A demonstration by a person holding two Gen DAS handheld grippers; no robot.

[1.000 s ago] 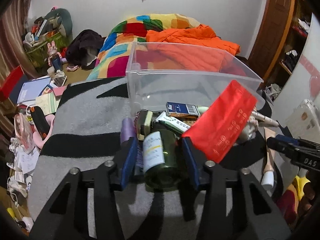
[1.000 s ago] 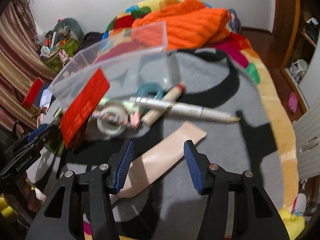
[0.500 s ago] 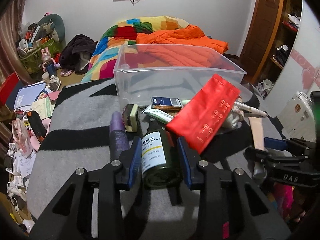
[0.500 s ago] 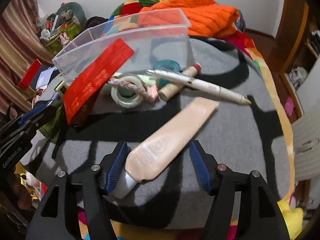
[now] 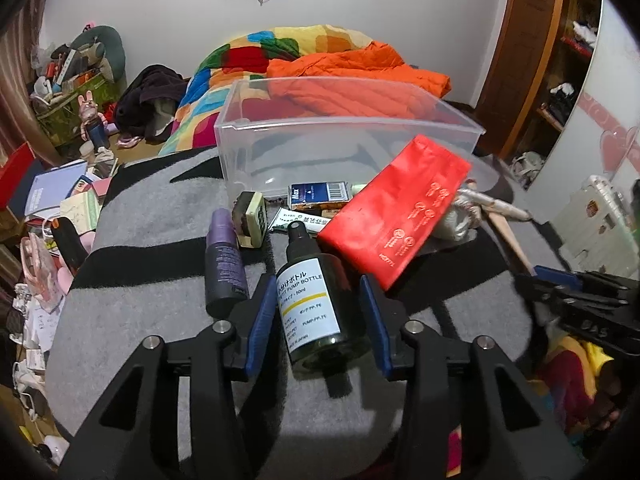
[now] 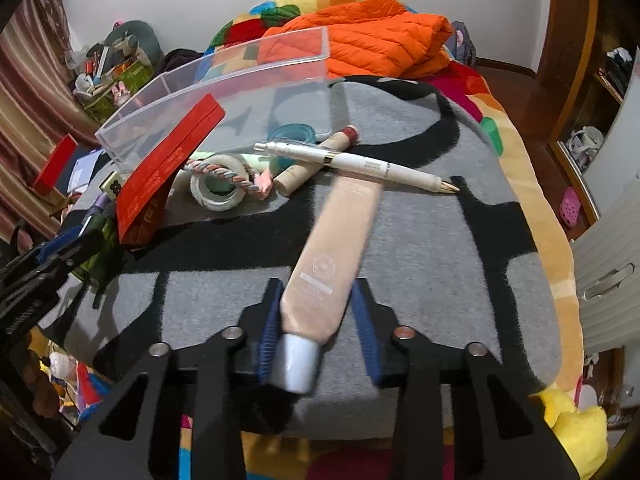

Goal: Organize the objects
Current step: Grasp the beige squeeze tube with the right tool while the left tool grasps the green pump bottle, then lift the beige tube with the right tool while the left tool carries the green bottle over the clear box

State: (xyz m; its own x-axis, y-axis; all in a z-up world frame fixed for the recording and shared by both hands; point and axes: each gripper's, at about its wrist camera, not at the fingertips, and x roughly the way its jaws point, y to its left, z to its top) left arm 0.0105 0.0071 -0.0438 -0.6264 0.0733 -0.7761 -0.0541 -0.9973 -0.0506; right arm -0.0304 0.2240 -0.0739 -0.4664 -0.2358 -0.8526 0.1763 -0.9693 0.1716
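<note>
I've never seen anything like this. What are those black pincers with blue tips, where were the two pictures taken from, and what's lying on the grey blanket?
There is no robot here: a person holds a gripper in each hand, each with a wide-angle camera looking along its jaws. One picture comes from the left gripper, the other from the right gripper. On the blanket lie a clear bin, a red packet, a purple bottle, a tape roll and a white pen. The left jaws have just been opening around a dark pump bottle, apparently not squeezing it. The right jaws have just been closing and pinch a beige tube.
</note>
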